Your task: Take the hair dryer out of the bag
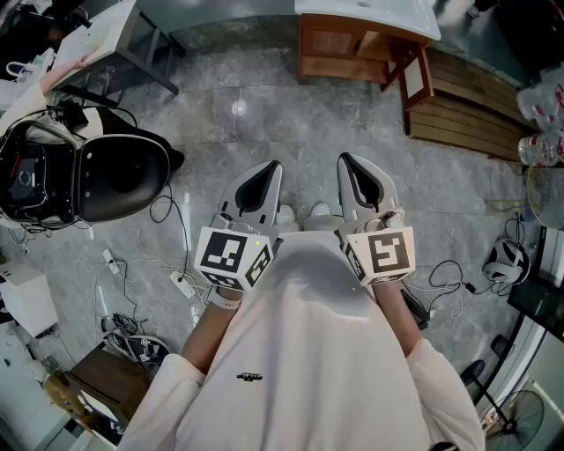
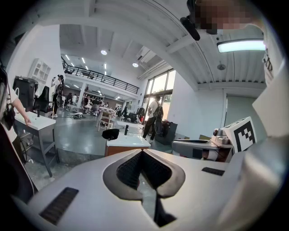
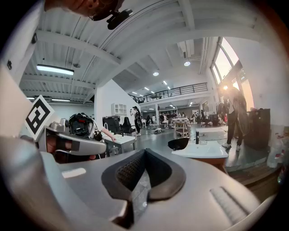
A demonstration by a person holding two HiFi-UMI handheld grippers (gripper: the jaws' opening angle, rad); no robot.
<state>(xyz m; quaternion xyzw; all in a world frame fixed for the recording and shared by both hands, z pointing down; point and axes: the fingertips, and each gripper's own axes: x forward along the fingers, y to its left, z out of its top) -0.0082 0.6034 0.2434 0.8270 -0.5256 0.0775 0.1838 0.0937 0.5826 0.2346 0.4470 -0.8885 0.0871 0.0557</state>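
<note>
I see no bag or hair dryer that I can make out for sure. A small dark object [image 2: 110, 134] lies on a white-topped wooden table [image 2: 131, 143] ahead; it shows again as the dark object [image 3: 178, 143] in the right gripper view, and what it is I cannot tell. My left gripper [image 1: 268, 169] and right gripper [image 1: 349, 162] are held side by side close to the body, over the grey floor, pointing at the table [image 1: 366, 22]. Both are shut with nothing between the jaws, as the left gripper [image 2: 142, 152] and right gripper [image 3: 144, 151] show in their own views.
A black shell-shaped seat with gear [image 1: 110, 176] stands at the left, with cables and a power strip [image 1: 181, 284] on the floor near it. A slatted wooden bench [image 1: 467, 110] lies at the right. A person [image 2: 153, 118] stands beyond the table. A fan [image 1: 515, 421] is at the lower right.
</note>
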